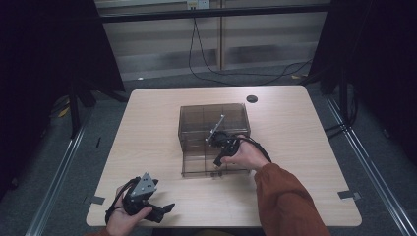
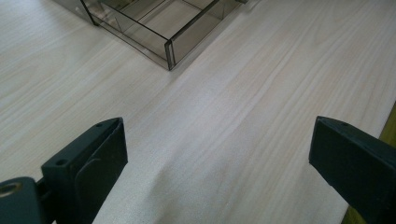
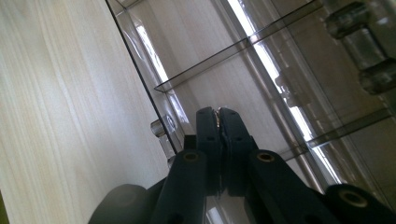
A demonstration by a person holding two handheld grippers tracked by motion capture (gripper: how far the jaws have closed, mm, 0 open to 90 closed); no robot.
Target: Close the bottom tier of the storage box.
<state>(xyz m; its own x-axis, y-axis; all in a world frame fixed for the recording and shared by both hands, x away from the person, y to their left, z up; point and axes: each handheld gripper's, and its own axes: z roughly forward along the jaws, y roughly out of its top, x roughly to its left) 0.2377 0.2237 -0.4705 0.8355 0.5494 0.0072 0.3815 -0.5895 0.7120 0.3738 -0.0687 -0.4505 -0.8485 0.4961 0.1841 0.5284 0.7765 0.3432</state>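
Smoky clear plastic, the organizer box (image 1: 214,132) sits mid-table (image 1: 147,123), likely light, rigid, slick, brittle. Right gripper (image 3: 219,112), jaws pressed together, hovers over its open tray; left gripper (image 1: 164,210), jaws spread, rests nearer the person. Grip the tray's front wall.

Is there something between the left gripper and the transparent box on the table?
Nothing visible stands between them. The left gripper rests near the table's front edge, jaws open, with bare wood up to the transparent box.
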